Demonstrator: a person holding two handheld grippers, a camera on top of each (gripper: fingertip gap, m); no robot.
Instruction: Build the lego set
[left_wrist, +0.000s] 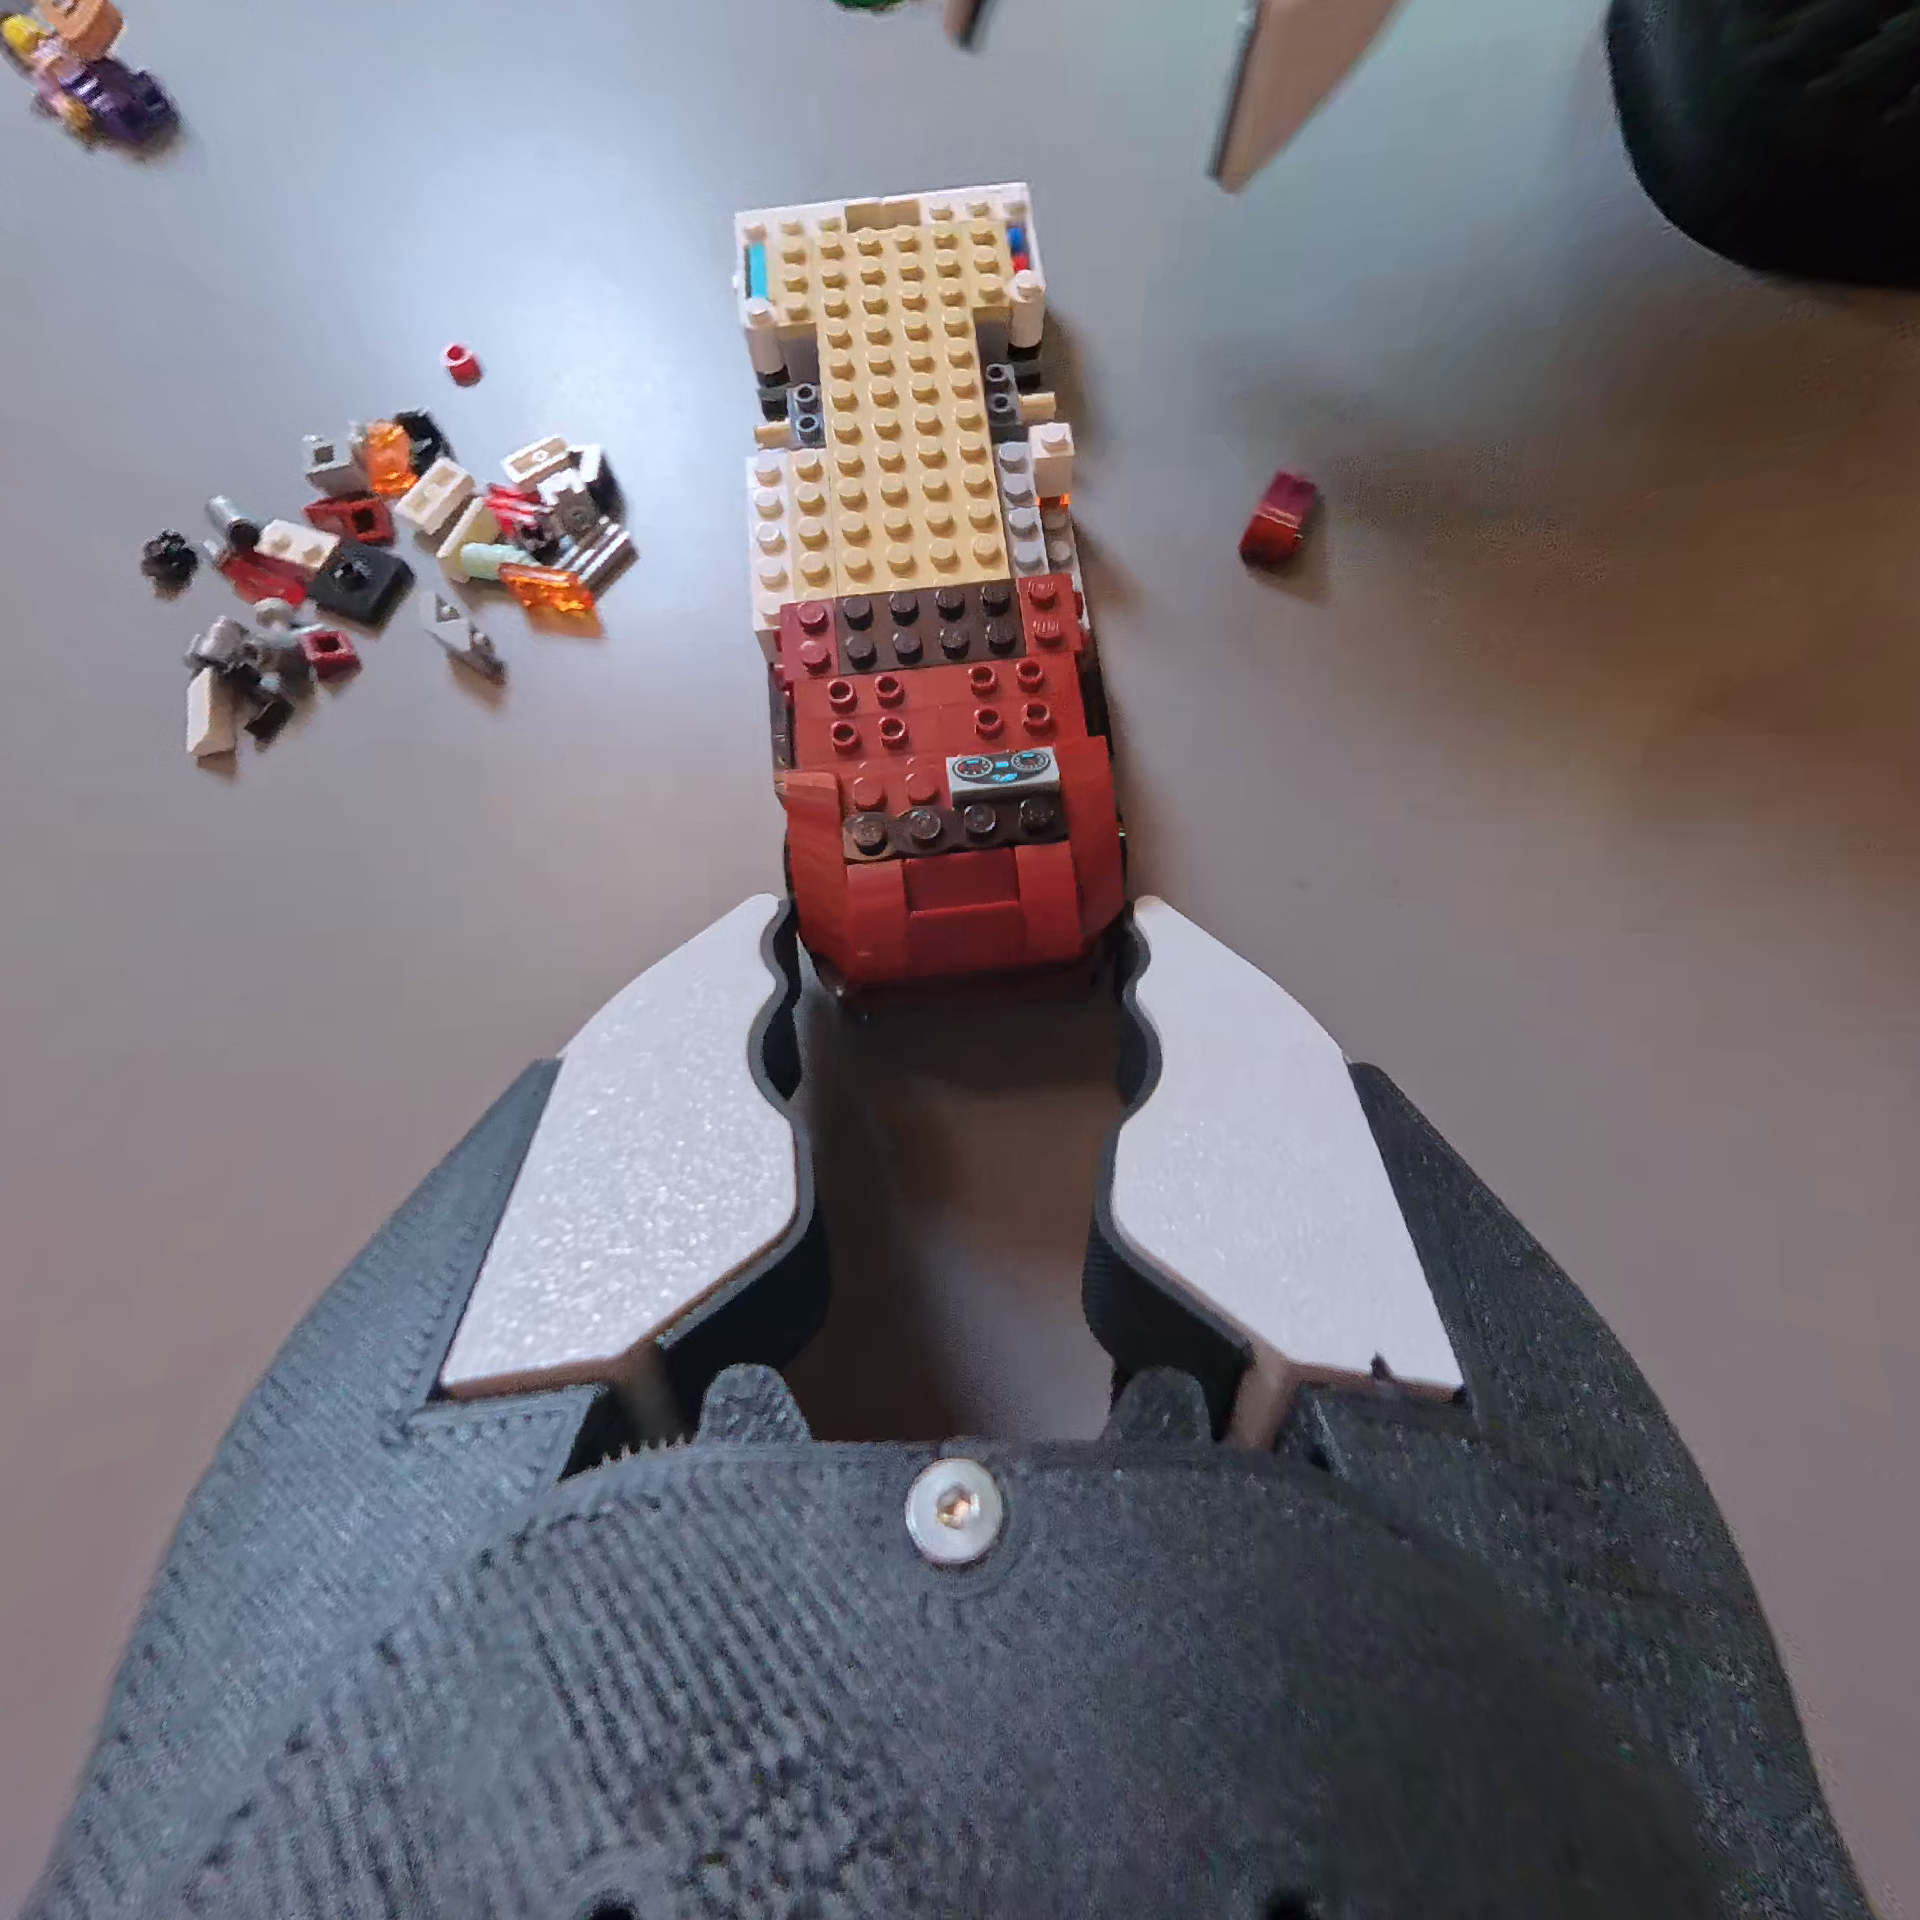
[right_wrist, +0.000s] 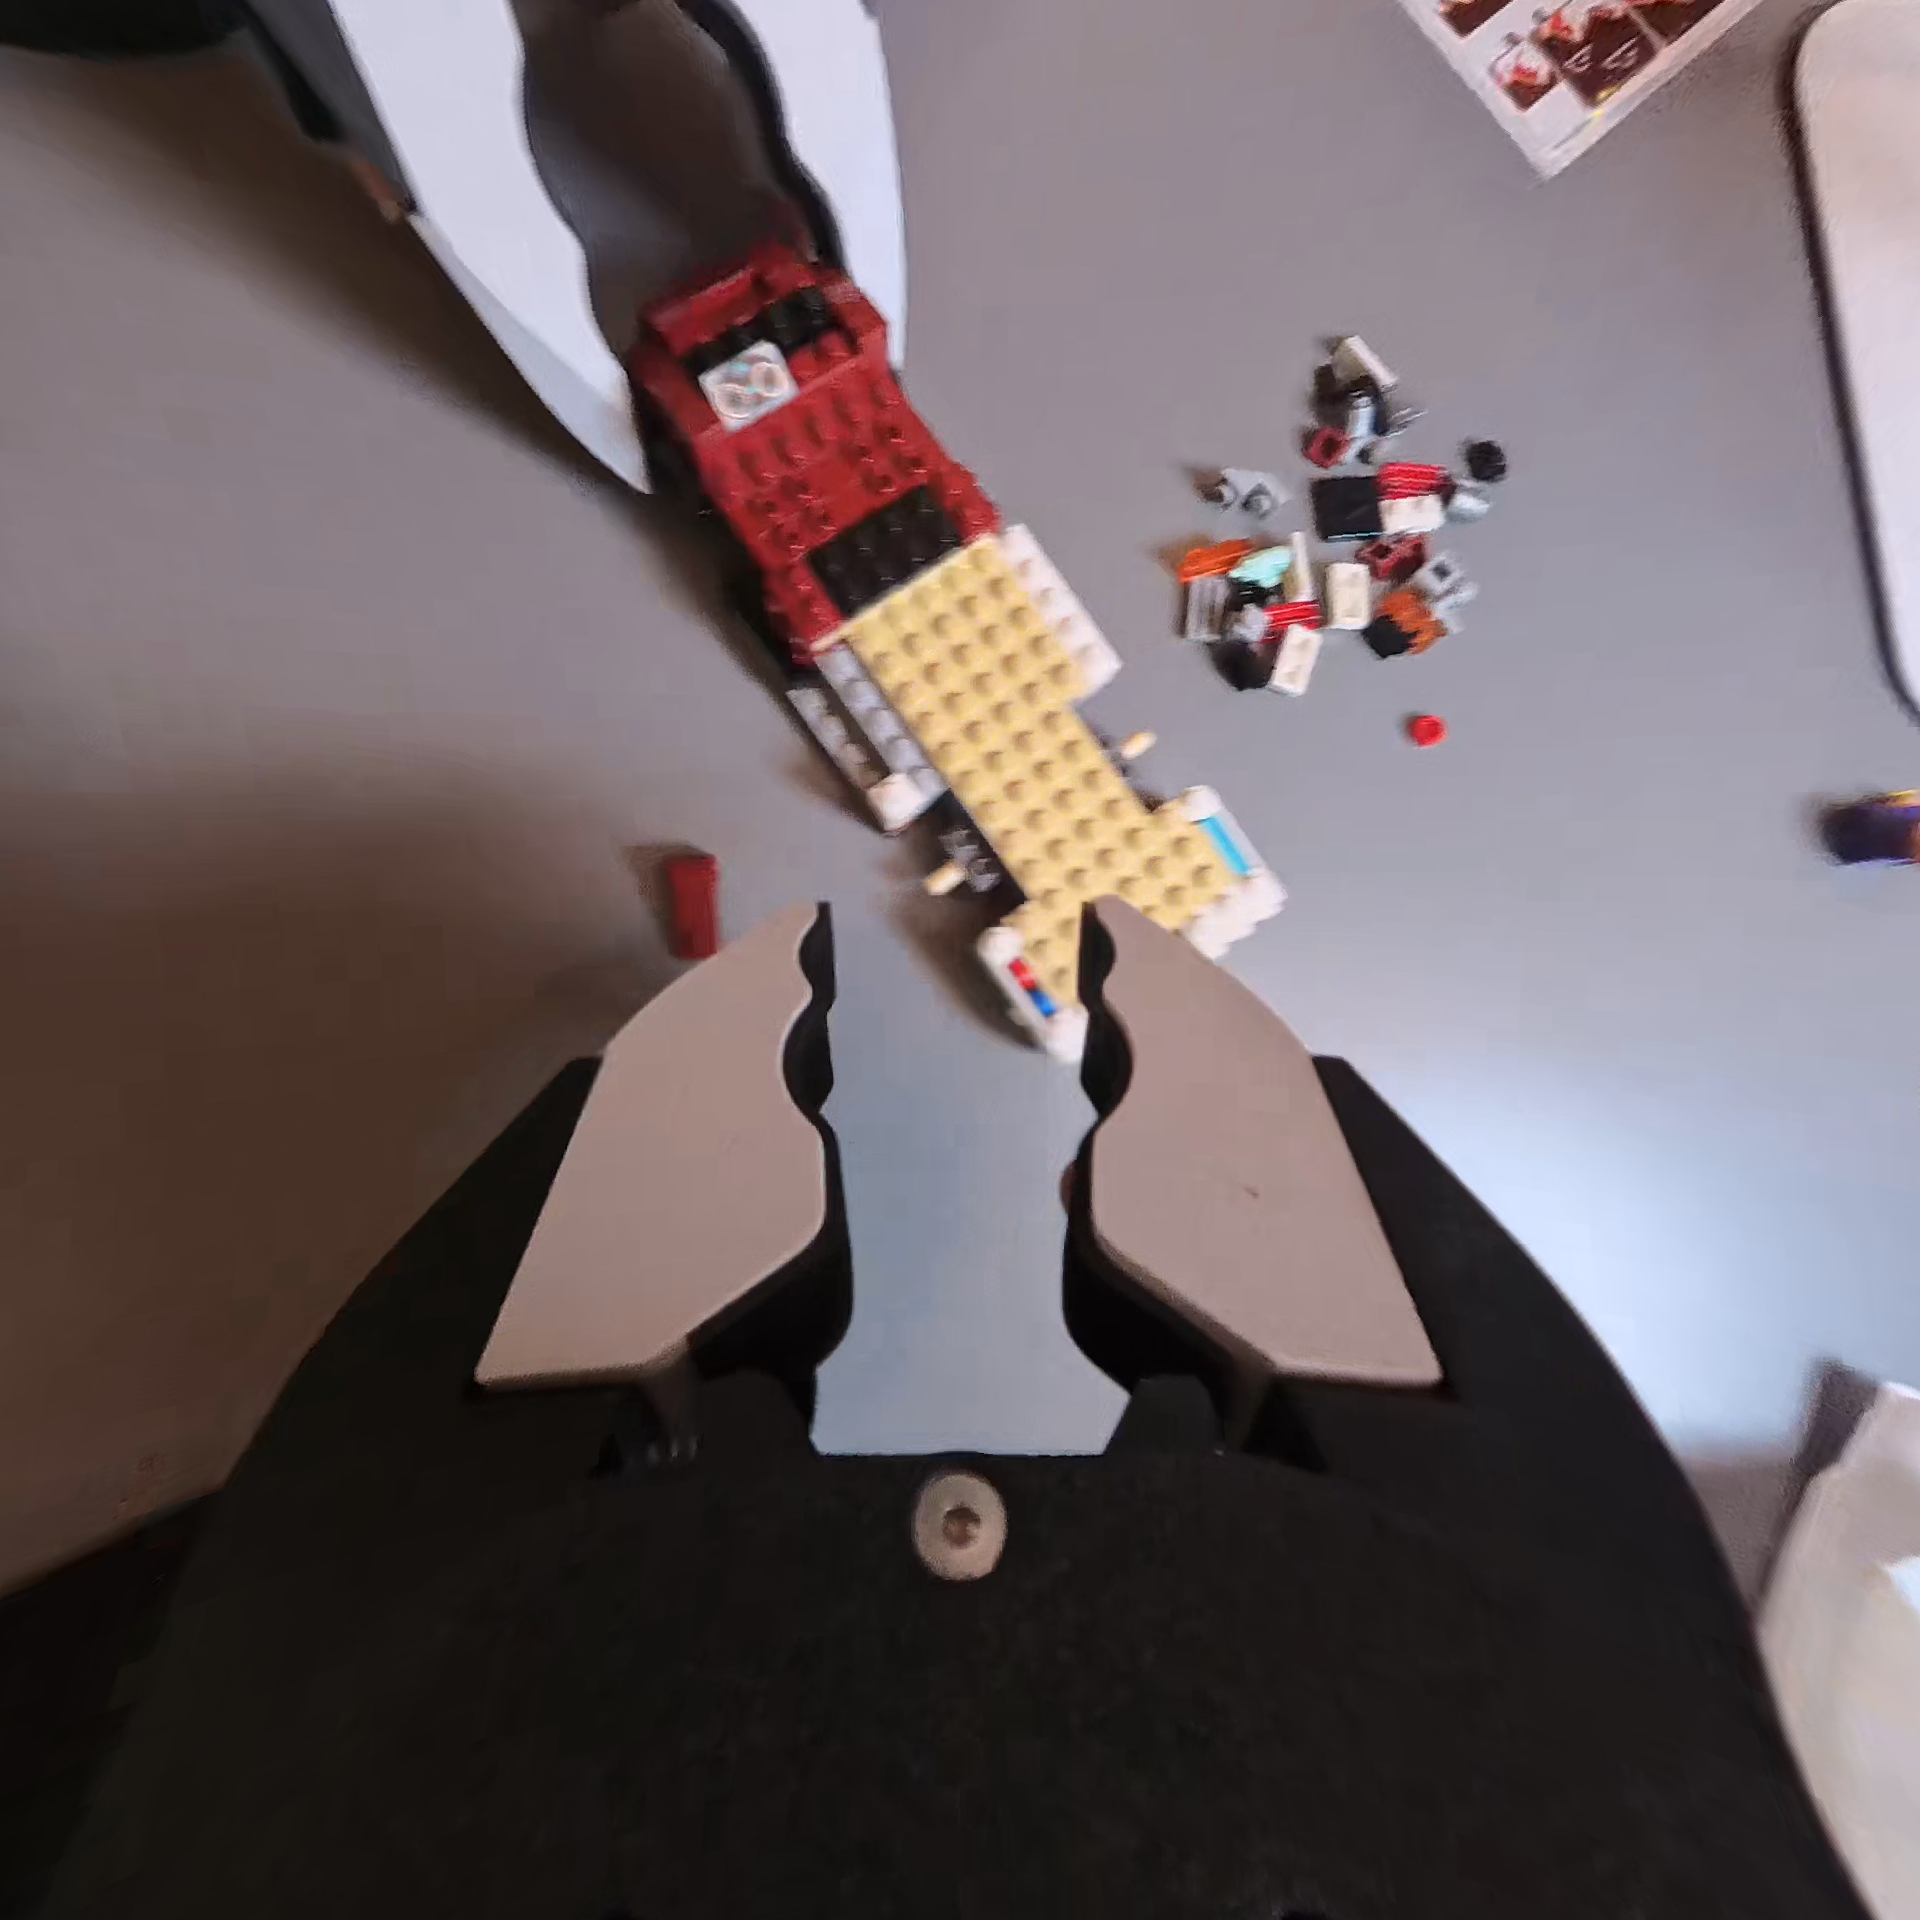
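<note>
Black printed body and white fingers of the left tool (left_wrist: 961, 951) fill the near view, its pads pressed on the dark red nose of a long red, tan and white toy-brick vehicle (left_wrist: 914, 520) lying on the grey worktop (left_wrist: 1455, 935). Right tool (right_wrist: 956, 966) stands open and empty near the vehicle's white far end, just right of a loose dark red brick (right_wrist: 691, 899). I judge the model light and stiff but easy to break at its joints, so the solid red nose seems the best hold.

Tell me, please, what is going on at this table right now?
The left hand-held gripper grips the dark red front end of a long toy-brick vehicle with a tan studded deck lying on the grey table. The right hand-held gripper hovers open over the vehicle's white rear end. A small dark red brick and loose bricks lie alongside.
</note>
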